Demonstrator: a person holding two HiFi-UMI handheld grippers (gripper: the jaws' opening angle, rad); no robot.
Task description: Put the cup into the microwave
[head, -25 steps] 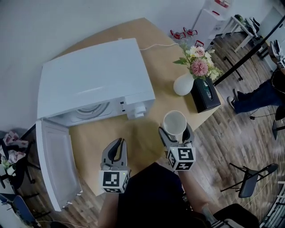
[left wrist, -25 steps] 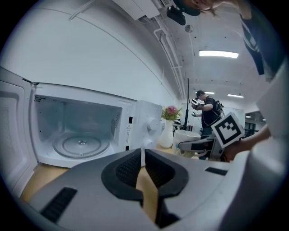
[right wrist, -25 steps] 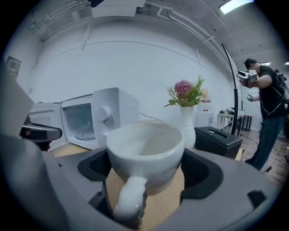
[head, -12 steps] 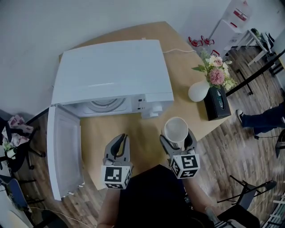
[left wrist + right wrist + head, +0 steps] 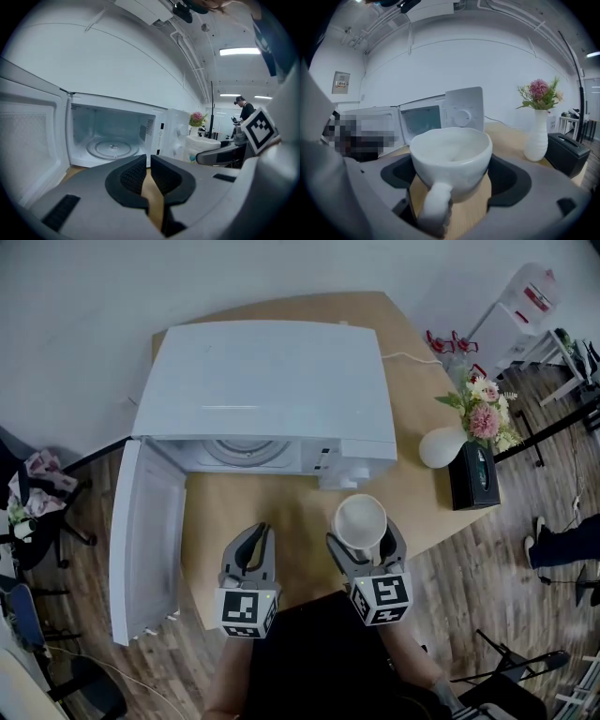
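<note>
At the left of the head view the microwave's door [image 5: 145,540] hangs wide open, reaching down toward the lower left. The microwave [image 5: 267,381] itself now fills the upper middle of that frame. A second ago it sat in the upper left, so your view has swung over to it.

In the left gripper view the lit cavity is straight ahead, with the glass turntable [image 5: 112,149] at centre left.

Your left gripper [image 5: 251,538] sits low and left of centre over the table [image 5: 211,531], much where it was in the frame a second ago. Its jaws are drawn together with only a sliver between them and nothing held.

Right of it, your right gripper [image 5: 364,532] is clamped on the cup [image 5: 360,519], one jaw against each side. The cup is upright, mouth up, and off the table.

In the right gripper view the cup [image 5: 451,157] fills the centre, with its handle [image 5: 433,206] pointing back at the camera.

A second ago the cup was lower right of the microwave's front corner. Now it is just below the control panel, near the front but outside the cavity.

The white vase [image 5: 441,444] of flowers [image 5: 483,413] and the black box [image 5: 473,479] have slid from upper centre-right to the right edge.
</note>
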